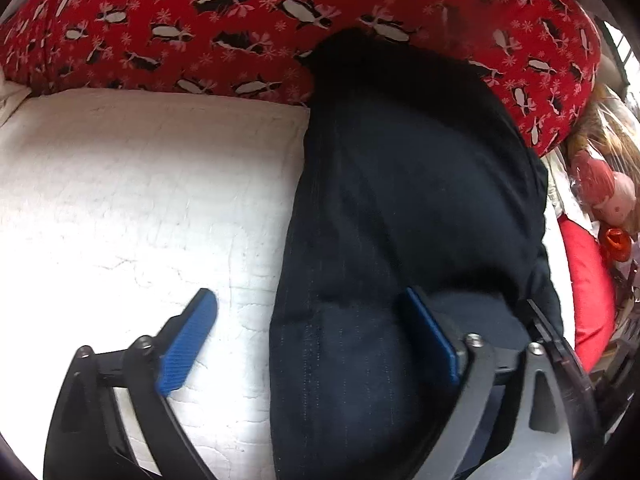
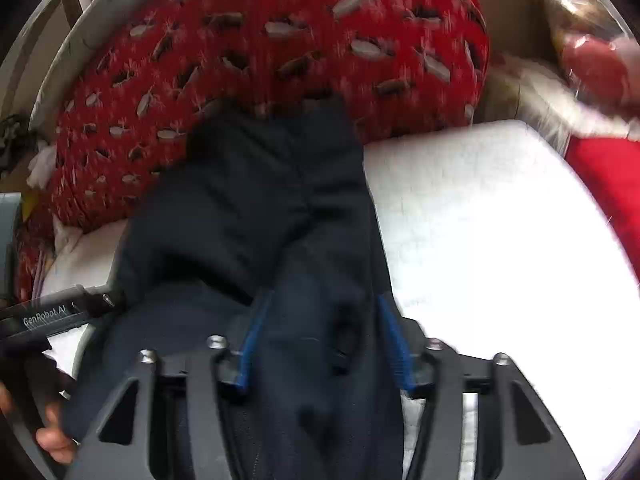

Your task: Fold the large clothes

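Observation:
A dark navy garment (image 1: 400, 200), like trousers, lies lengthwise on a white quilted bed (image 1: 120, 200), its far end against a red penguin-print pillow. My left gripper (image 1: 312, 304) is open: its left pad (image 1: 188, 340) rests over the quilt, its right pad (image 1: 432, 332) over the garment, straddling the garment's left edge. In the right wrist view the garment (image 2: 260, 200) runs toward me, and my right gripper (image 2: 320, 312) has both blue pads pressed on a bunched fold of it.
The red penguin-print pillow (image 1: 280, 12) lies across the back of the bed and also shows in the right wrist view (image 2: 260, 48). A red cushion (image 1: 588, 292) and a doll (image 1: 604, 196) crowd the right side. The left gripper's body (image 2: 44, 316) shows at left.

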The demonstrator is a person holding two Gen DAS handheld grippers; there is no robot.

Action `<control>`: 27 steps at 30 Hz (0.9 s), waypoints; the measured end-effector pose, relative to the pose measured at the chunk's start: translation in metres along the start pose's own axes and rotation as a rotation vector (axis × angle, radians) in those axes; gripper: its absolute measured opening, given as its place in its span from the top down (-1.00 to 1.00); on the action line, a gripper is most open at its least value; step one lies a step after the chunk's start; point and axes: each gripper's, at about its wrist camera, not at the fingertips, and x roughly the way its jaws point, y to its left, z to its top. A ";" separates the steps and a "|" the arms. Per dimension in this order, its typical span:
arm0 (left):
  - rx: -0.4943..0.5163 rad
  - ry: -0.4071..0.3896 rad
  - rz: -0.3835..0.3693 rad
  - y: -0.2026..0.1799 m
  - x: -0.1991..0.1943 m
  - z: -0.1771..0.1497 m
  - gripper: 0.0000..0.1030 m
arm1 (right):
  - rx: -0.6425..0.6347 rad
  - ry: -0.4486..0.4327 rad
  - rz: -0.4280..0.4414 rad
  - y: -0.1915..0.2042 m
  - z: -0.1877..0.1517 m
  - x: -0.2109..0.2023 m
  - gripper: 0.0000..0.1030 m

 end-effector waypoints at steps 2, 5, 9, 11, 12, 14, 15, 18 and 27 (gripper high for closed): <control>0.015 0.007 -0.011 0.000 -0.006 0.005 -0.87 | 0.087 0.022 0.026 -0.008 0.014 -0.005 -0.13; -0.012 -0.073 -0.052 0.003 -0.031 0.015 -0.86 | 0.128 -0.094 0.044 -0.007 0.038 -0.024 -0.08; -0.010 -0.072 -0.068 -0.007 -0.029 0.033 -0.86 | 0.112 -0.119 0.044 0.009 0.072 -0.012 -0.07; 0.019 -0.007 -0.032 -0.015 -0.007 0.036 -0.86 | 0.078 -0.075 0.004 0.019 0.077 0.010 0.01; 0.025 0.049 -0.025 -0.017 0.008 0.035 -0.87 | 0.037 -0.009 -0.066 0.023 0.075 0.032 0.02; -0.023 0.119 -0.088 -0.009 0.023 0.035 -0.87 | 0.034 0.132 -0.122 0.015 0.067 0.071 -0.04; -0.048 0.125 -0.119 -0.002 0.021 0.037 -0.86 | 0.058 0.101 -0.093 0.010 0.068 0.065 -0.04; -0.091 0.131 -0.243 0.017 0.013 0.040 -0.86 | 0.174 0.056 -0.023 -0.013 0.073 0.038 -0.12; -0.243 0.186 -0.515 0.040 0.028 0.033 -0.87 | 0.299 0.173 0.356 -0.046 0.036 0.031 -0.65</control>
